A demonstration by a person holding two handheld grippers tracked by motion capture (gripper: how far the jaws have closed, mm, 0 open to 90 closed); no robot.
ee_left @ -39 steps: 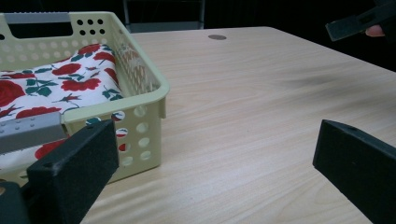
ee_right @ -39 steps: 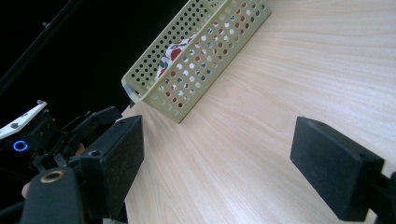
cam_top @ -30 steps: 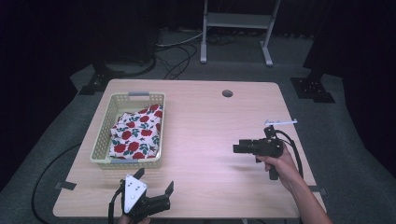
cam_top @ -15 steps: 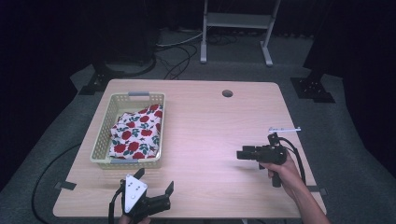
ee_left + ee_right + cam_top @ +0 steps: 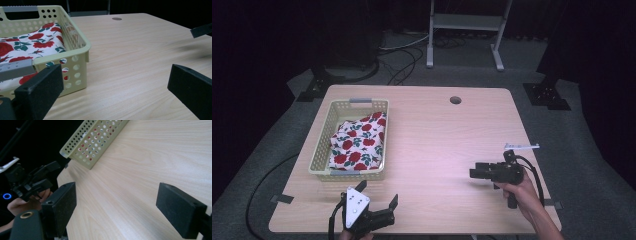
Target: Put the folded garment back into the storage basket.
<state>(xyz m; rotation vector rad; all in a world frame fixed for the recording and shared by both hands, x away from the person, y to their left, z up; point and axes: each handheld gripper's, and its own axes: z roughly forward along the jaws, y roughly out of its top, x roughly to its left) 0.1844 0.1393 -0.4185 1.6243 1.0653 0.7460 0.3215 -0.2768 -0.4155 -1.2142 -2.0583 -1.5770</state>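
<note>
A pale yellow perforated basket (image 5: 319,150) stands on the left half of the wooden table (image 5: 447,130), and a folded white cloth with red roses (image 5: 359,145) lies inside it. My left gripper (image 5: 378,192) hovers at the table's front edge just in front of the basket, open and holding nothing. In the left gripper view the basket's near corner (image 5: 77,53) and the cloth (image 5: 30,42) sit beyond the wide jaws of the left gripper (image 5: 115,85). My right gripper (image 5: 475,173), held in a hand at the right, points left toward the basket (image 5: 97,140) and is open and empty (image 5: 120,207).
A small round cable hole (image 5: 455,100) marks the table's far side. A metal stand (image 5: 467,20) and floor cables (image 5: 402,55) lie beyond the table. The right gripper view shows the left gripper (image 5: 32,182) and its hand (image 5: 22,203) past the table's edge.
The right gripper has drawn back toward the near edge of the table. The left gripper and the basket have stayed put.
</note>
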